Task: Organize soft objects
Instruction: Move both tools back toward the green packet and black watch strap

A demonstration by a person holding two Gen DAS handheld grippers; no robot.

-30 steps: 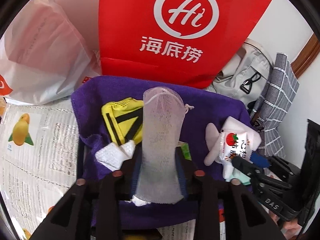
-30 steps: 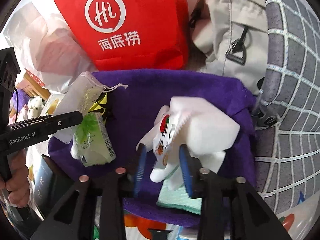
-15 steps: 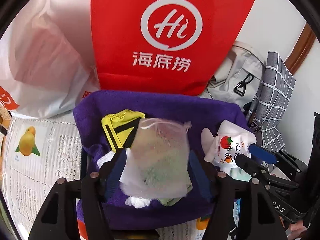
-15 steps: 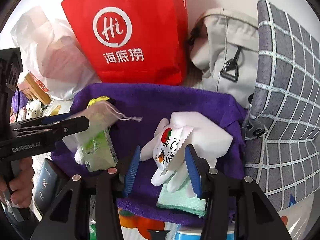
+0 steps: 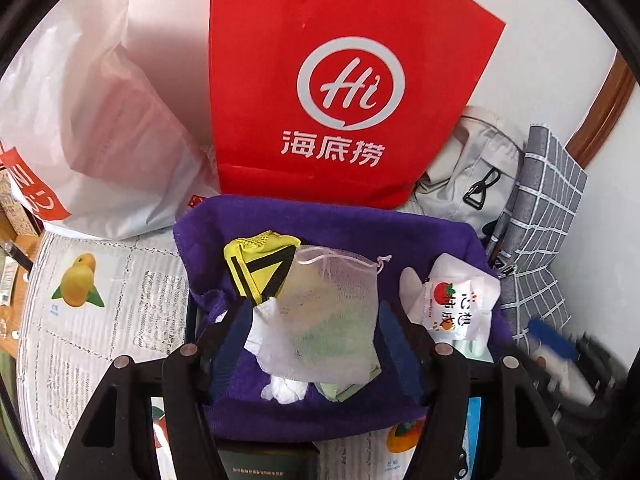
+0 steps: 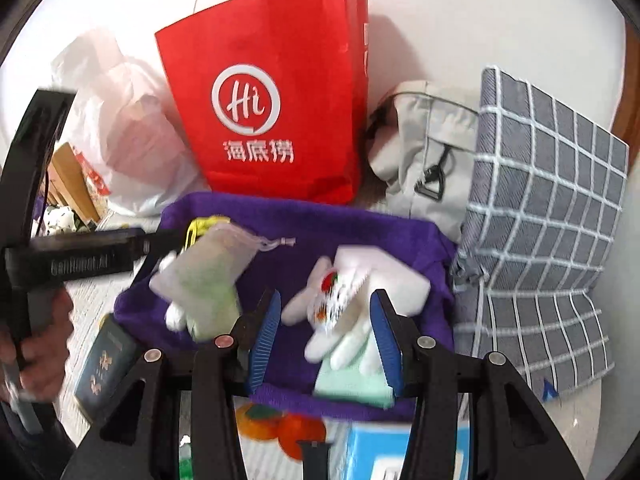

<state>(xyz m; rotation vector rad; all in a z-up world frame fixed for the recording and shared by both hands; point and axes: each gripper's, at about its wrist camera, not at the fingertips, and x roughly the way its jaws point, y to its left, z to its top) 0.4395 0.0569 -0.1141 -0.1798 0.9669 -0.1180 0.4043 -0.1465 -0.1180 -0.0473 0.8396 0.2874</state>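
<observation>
Both tongs, left gripper (image 5: 312, 320) and right gripper (image 6: 326, 338), gape empty above the purple towel (image 5: 360, 236), where the white mesh drawstring pouch (image 5: 332, 312) and white snack packet (image 5: 452, 304) already lie, so sorting looks nearly finished.

A red paper bag (image 5: 340, 92) stands between a white plastic bag (image 5: 92, 120) and a grey backpack (image 6: 428, 160).

Bright, even daylight is seen; soft shadows are cast beside the red bag (image 5: 340, 92). Right view is motion-blurred; edges are fisheye-bent.
</observation>
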